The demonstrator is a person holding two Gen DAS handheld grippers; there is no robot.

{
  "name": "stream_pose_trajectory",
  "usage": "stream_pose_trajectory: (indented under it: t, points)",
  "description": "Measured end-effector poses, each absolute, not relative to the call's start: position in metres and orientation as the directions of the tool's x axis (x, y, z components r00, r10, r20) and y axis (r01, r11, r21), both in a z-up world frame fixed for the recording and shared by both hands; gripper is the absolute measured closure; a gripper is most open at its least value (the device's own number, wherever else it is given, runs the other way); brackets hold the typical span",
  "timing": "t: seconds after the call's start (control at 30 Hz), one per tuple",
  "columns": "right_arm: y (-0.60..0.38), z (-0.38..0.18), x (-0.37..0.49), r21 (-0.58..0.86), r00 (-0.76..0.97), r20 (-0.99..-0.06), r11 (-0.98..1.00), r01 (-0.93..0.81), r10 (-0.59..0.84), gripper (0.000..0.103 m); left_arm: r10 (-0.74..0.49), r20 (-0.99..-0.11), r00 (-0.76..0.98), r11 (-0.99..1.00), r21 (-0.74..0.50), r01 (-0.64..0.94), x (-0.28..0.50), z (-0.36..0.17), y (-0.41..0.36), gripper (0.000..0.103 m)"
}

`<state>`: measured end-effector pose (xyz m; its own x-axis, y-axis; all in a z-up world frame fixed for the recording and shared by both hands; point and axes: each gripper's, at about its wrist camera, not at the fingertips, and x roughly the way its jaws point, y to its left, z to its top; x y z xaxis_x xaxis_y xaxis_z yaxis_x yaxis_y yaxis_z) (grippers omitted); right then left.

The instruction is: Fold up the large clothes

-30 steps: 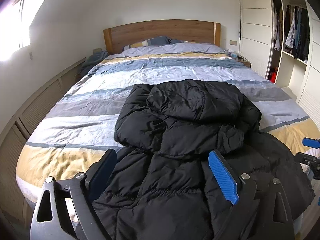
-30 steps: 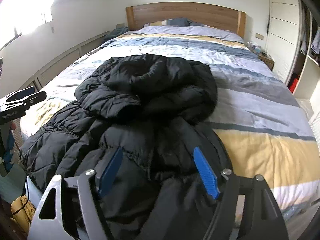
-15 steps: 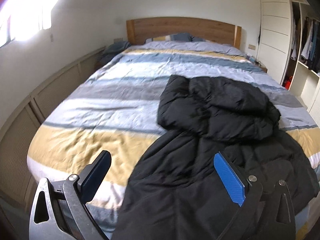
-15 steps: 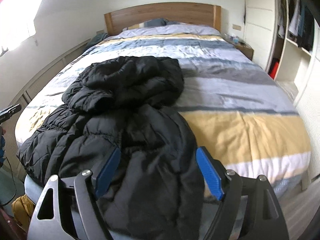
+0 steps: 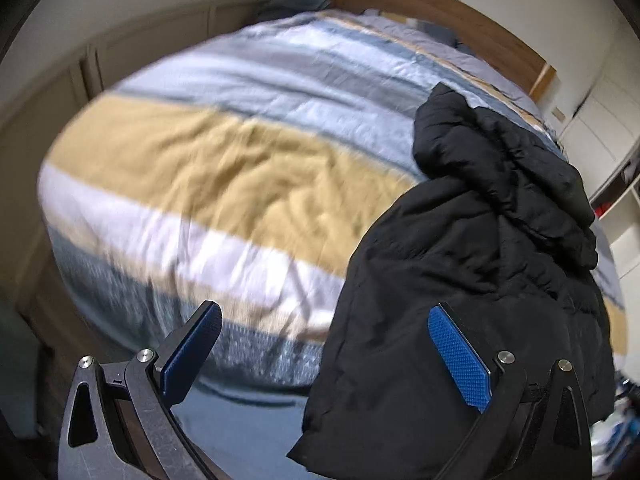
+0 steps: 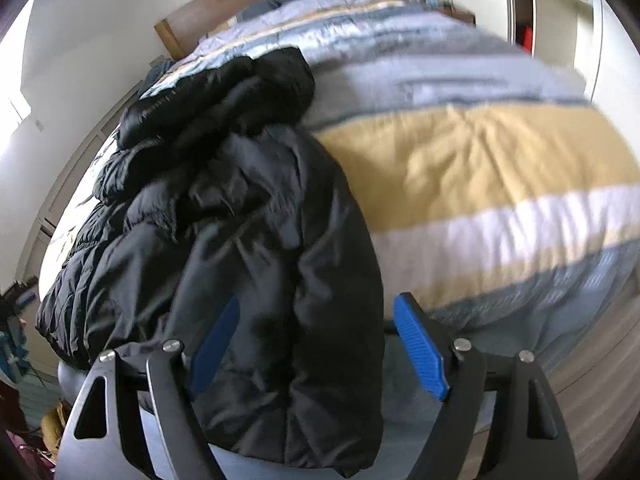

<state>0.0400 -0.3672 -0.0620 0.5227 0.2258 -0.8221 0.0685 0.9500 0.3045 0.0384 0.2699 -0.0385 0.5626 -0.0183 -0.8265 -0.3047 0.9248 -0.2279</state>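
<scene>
Both views are smeared by motion, so the striped duvet and the wardrobe behind it are soft, and whatever that wardrobe holds cannot be made out. A black puffer jacket lies bunched on the bed with its lower part hanging over the foot edge, its hem cut off by the frame. The left gripper has just spread fully, its jaws clear of the fabric at the jacket's left edge, while the right gripper hangs open around the draped hem, with no pinch visible.

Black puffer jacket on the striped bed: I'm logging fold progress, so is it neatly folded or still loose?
Still loose. The black puffer jacket lies bunched near its top, its lower part draping over the striped bed's edge.
</scene>
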Motion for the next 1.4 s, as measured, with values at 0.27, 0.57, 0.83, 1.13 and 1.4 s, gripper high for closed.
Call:
stream_pose_trajectory:
  t: [0.27,0.57,0.83,1.13,1.4]
  points:
    - [-0.388,-0.101,0.037,0.481,0.485,-0.795,0.866,0.137,0.365,0.023,-0.311,-0.796,0.519,0.795,-0.518,-0.317,0.037,-0.101,0.293,0.001]
    - [-0.384,-0.119,0.036,0.640,0.444,-0.717,0.760,0.115,0.537,0.022,-0.643,-0.576,0.504,0.575,-0.798,-0.179,0.025,-0.125,0.270,0.002]
    - [-0.375,-0.118,0.038,0.692,0.432,-0.676,0.716,0.093,0.597,0.022,-0.659,-0.581,0.479,0.608,-0.786,-0.117,0.030,-0.113,0.237,0.014]
    - [-0.361,-0.103,0.035,0.695,0.429,-0.640,0.718,-0.030,0.638,0.080,-0.639,-0.606,0.474,0.665,-0.745,-0.056,0.033,-0.085,0.215,0.078]
    - [-0.355,-0.045,0.047,0.712,0.520,-0.529,0.684,-0.159,0.671,0.087,-0.678,-0.507,0.533,0.627,-0.776,0.060,0.044,-0.022,0.201,0.088]
